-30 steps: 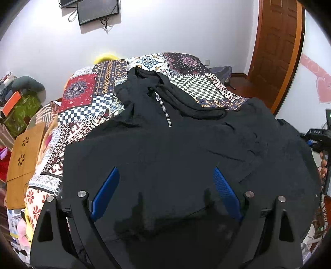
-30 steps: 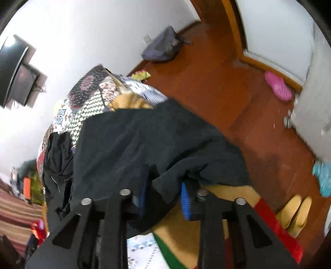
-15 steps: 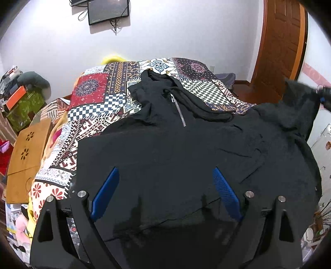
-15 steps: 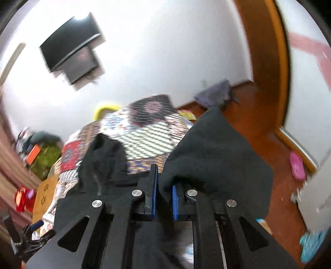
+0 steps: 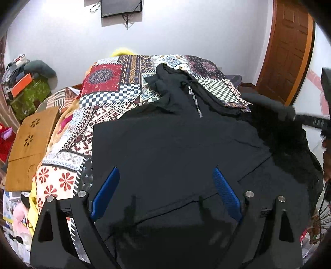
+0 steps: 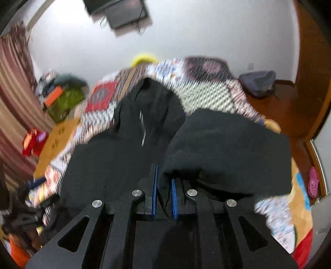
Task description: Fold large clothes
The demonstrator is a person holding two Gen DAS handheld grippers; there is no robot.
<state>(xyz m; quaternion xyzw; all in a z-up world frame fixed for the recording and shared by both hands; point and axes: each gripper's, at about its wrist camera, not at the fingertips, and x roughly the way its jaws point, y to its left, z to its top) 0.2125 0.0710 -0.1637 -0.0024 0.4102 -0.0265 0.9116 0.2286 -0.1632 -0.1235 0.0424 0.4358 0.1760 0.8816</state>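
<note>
Handling black hoodie [image 5: 169, 149]: soft, limp | right gripper [image 6: 164, 198] clenched on sleeve edge | left gripper [image 5: 165, 198] released above near hem | best grabbed at hem corners

Right wrist view: motion-blurred | quilt [image 6: 206, 91] pattern smeared | hoodie [image 5: 175, 149] hem hidden behind left gripper [image 5: 165, 186] | television [image 5: 121, 8] cut off at top edge

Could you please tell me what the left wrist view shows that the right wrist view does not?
Only the left wrist view shows the open left gripper above the flat hoodie body, nothing between its fingers. Only the right wrist view shows the right gripper shut on a lifted fold of the black hoodie, plus a pink shoe on the floor. Both show the hoodie's zipper, the patchwork quilt and the wall screen.
</note>
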